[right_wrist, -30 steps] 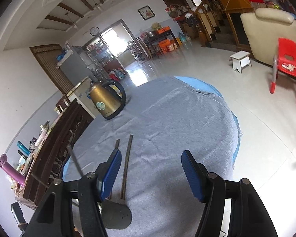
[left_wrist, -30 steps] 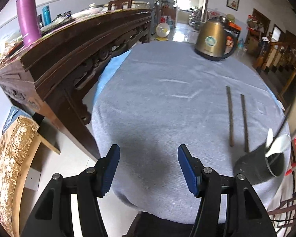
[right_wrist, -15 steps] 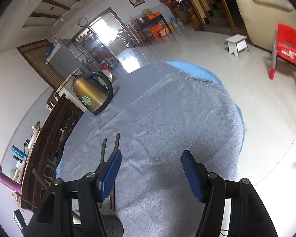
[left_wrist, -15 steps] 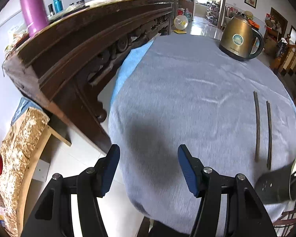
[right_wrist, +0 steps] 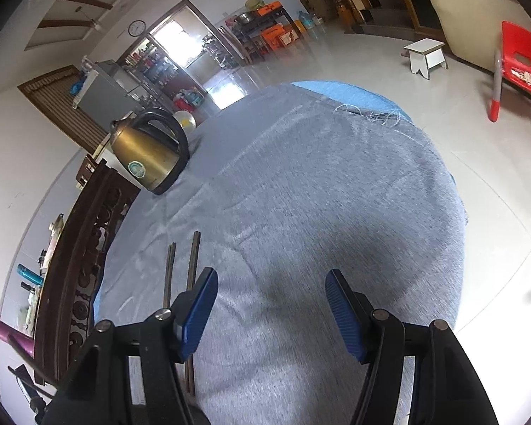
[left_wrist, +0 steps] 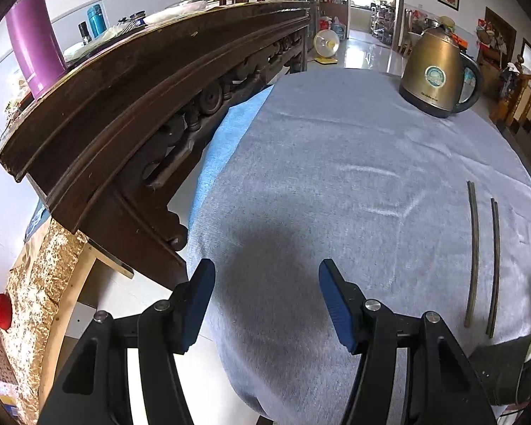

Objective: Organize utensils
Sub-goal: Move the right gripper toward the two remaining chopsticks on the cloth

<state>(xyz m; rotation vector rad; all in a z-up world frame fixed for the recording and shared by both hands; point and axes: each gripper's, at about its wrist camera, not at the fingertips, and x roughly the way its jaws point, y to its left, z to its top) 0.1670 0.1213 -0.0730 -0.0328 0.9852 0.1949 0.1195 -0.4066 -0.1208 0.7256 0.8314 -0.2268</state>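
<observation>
Two dark chopsticks (left_wrist: 473, 251) lie side by side on the grey tablecloth (left_wrist: 336, 177), right of my left gripper (left_wrist: 265, 301). A dark utensil holder (left_wrist: 502, 368) shows at the lower right edge of the left wrist view, mostly cut off. My left gripper is open, with nothing between its blue pads, above the table's near left edge. In the right wrist view the chopsticks (right_wrist: 194, 258) run behind the left finger (right_wrist: 198, 311) of my right gripper (right_wrist: 270, 311), which is open and empty over the cloth (right_wrist: 318, 194).
A brass kettle (left_wrist: 435, 74) stands at the far side of the table; in the right wrist view the kettle (right_wrist: 148, 156) is at the left. A carved dark wooden sideboard (left_wrist: 141, 106) with a purple flask (left_wrist: 35, 53) borders the table's left. A red chair (right_wrist: 520, 71) stands on the floor.
Both grippers moved forward over the table and tilted down. The chopsticks slid toward the right gripper's left finger; the utensil holder slipped to the edge of the left view. Jaw openings are unchanged.
</observation>
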